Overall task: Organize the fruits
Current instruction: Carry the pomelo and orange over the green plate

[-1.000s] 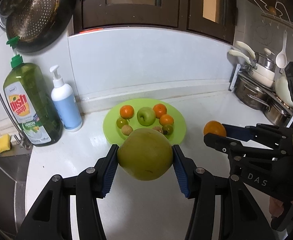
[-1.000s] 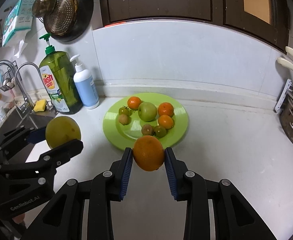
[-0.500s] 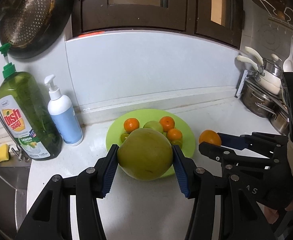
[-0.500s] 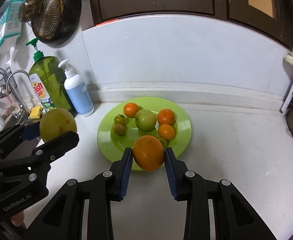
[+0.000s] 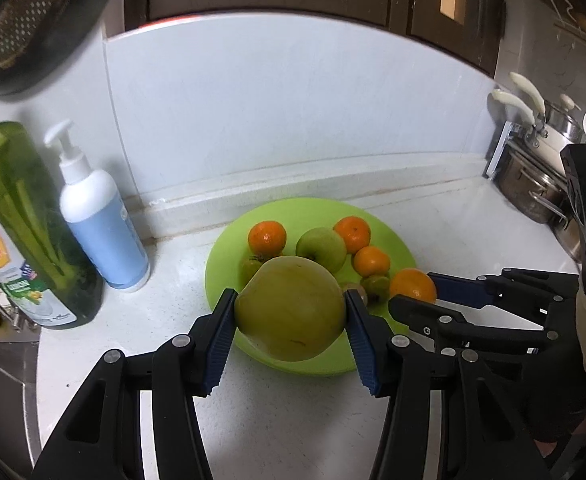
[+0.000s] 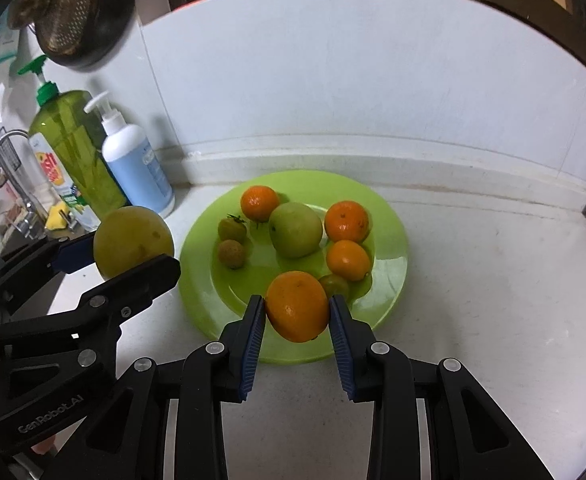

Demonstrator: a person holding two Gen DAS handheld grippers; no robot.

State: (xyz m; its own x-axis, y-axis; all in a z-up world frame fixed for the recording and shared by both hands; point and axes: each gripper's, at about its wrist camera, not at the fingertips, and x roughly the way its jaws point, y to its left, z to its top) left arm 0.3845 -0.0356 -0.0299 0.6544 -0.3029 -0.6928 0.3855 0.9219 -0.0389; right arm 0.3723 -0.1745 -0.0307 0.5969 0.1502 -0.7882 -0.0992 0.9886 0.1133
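Clamping a large yellow-green fruit, the left gripper has both blue pads pressed on its sides; the fruit sits between the fingertips, hanging over the near rim of the green plate. Right gripper is closed on an orange, pads against its left and right flanks, the orange held above the plate's near edge. From the right wrist view the left gripper comes in at left, its fruit just beside the plate's left rim, apart from it. On the plate: a green apple at centre, three small oranges around it, a few little greenish fruits at left and near the held orange. White counter underneath. Green soap bottle and blue pump bottle stand well to the left, against the wall.
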